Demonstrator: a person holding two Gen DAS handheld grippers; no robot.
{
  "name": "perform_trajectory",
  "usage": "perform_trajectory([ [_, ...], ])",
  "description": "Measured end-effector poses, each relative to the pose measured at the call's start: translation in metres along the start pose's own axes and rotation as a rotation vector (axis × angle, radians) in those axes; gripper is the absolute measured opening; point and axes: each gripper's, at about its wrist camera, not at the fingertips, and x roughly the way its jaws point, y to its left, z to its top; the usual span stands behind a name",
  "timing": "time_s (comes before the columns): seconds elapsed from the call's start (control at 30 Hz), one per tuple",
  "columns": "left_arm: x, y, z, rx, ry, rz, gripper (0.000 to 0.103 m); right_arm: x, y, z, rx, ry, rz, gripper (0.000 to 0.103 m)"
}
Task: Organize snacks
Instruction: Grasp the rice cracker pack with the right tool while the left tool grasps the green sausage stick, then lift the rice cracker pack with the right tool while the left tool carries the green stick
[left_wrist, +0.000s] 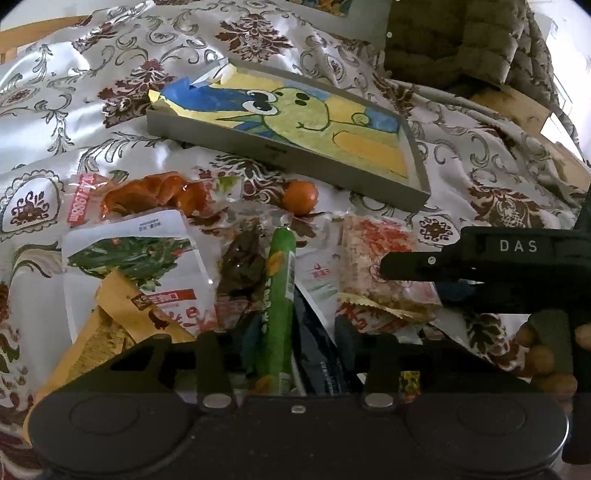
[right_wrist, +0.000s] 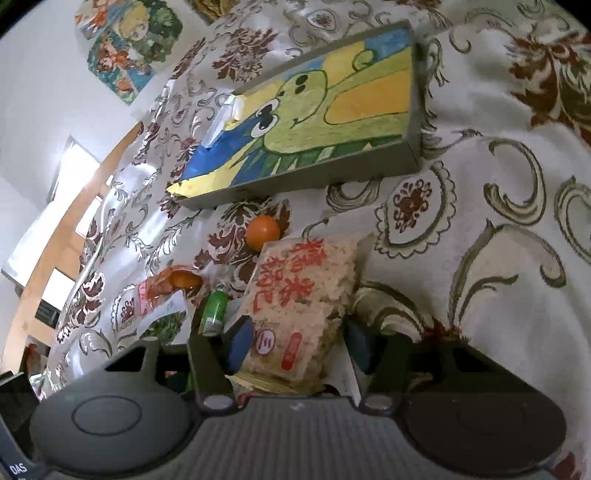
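The right hand-held gripper (right_wrist: 299, 343) has its blue pads on either side of the rice cake pack (right_wrist: 299, 295), though whether they press it I cannot tell. The left hand-held gripper (left_wrist: 284, 354) is spread open over the snack pile, a green sausage stick (left_wrist: 279, 306) between its fingers (not touching them). An orange (left_wrist: 300, 196) lies near the gray tray (left_wrist: 258, 144) on the cloth-covered surface (left_wrist: 74, 92).
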Motion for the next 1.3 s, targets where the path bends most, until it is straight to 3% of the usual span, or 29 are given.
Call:
perform_trajectory([
  [0.07,0.001,0.001,0.0,-0.005,0.007,0.005,0.041,0.003,0.002,0.0,-0.021,-0.006,-0.001,0.063],
  [0.2,0.001,0.004,0.001,-0.042,0.013,0.007,0.029,0.001,0.006,-0.001,-0.026,-0.024,-0.001,0.056],
  [0.4,0.003,0.008,0.002,-0.088,0.023,-0.01,0.024,-0.014,0.016,0.002,-0.074,-0.098,0.014,0.039],
  [0.5,0.003,0.007,0.002,-0.091,0.025,-0.006,0.022,-0.018,0.025,0.002,-0.133,-0.127,0.025,0.036],
  [0.67,0.002,0.009,0.003,-0.103,0.029,-0.004,0.02,-0.019,0.028,0.003,-0.147,-0.139,0.062,0.037],
  [0.83,0.003,0.008,0.004,-0.104,0.034,-0.004,0.02,-0.007,0.019,0.006,-0.107,-0.099,0.075,0.054],
  [0.97,0.002,0.009,0.004,-0.11,0.033,-0.006,0.02,0.004,0.007,0.014,-0.047,-0.086,0.093,0.054],
  [1.17,0.002,0.008,0.003,-0.121,0.023,0.001,0.019,-0.002,0.019,0.017,-0.136,-0.13,0.098,0.054],
  [1.3,0.001,0.005,0.003,-0.126,0.02,0.019,0.019,0.009,0.016,0.019,-0.128,-0.088,0.091,0.055],
])
